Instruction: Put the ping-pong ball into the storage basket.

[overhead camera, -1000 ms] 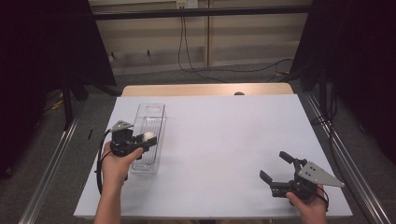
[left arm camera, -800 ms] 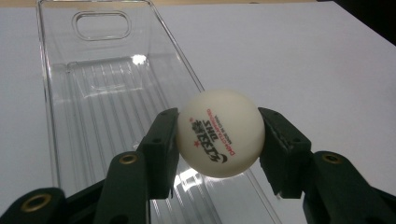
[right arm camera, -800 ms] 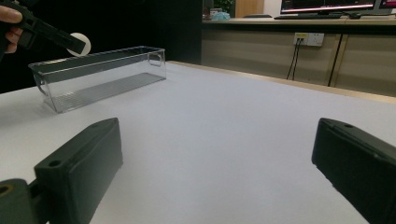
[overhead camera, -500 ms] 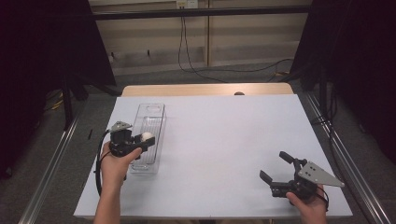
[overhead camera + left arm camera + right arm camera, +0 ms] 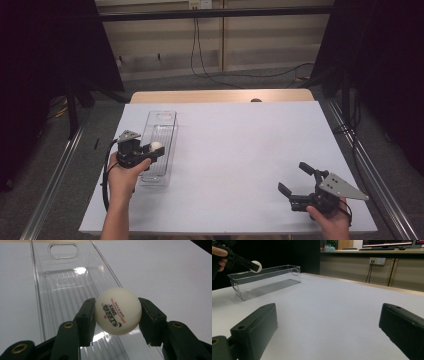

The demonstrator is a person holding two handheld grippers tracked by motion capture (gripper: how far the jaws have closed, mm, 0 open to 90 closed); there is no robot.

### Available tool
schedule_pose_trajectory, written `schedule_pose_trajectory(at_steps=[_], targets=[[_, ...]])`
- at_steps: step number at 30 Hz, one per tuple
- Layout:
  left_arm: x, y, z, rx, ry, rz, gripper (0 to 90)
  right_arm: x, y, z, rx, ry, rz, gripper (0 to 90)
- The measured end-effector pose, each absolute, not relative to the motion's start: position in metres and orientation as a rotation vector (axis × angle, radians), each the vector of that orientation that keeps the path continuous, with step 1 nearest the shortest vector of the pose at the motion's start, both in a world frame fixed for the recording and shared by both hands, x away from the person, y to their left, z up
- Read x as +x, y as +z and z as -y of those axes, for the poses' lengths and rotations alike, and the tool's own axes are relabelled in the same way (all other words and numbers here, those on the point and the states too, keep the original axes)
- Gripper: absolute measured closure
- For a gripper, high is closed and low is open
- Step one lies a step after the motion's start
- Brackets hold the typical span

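A white ping-pong ball (image 5: pixel 117 314) with printed lettering is pinched between the jaws of my left gripper (image 5: pixel 117 311). That left gripper (image 5: pixel 156 148) holds the ball (image 5: pixel 157 146) just above the near half of a long clear plastic bin (image 5: pixel 163 125) at the table's left. The bin (image 5: pixel 62 285) lies below the ball, its ribbed floor bare. My right gripper (image 5: pixel 294 177) rests low near the table's front right, jaws wide open with nothing between them. From the right gripper (image 5: pixel 329 315), the ball (image 5: pixel 256 266) and bin (image 5: pixel 267 280) appear far off to the left.
A white sheet covers the table (image 5: pixel 250 150), with a wooden edge (image 5: pixel 220 95) at the back. Metal rails (image 5: pixel 55 175) run along both sides. Cables hang on the back wall (image 5: pixel 200 45).
My left gripper with the ball has drifted very slightly to the left over the bin. The right gripper has stayed put.
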State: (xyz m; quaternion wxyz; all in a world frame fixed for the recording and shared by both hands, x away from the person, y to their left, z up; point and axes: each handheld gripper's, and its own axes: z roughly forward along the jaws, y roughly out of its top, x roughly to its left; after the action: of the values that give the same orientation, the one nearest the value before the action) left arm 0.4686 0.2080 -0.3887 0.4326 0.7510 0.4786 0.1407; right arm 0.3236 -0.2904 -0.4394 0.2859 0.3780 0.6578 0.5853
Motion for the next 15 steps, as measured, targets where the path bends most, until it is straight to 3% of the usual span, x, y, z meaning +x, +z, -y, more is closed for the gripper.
schedule_pose_trajectory(at_steps=[15], targets=[[0.4711,-0.3947,-0.2108,1.881,0.385,-1.209,51.0,0.3237,-0.4394,0.2898,1.001,1.563,-1.762,1.4]])
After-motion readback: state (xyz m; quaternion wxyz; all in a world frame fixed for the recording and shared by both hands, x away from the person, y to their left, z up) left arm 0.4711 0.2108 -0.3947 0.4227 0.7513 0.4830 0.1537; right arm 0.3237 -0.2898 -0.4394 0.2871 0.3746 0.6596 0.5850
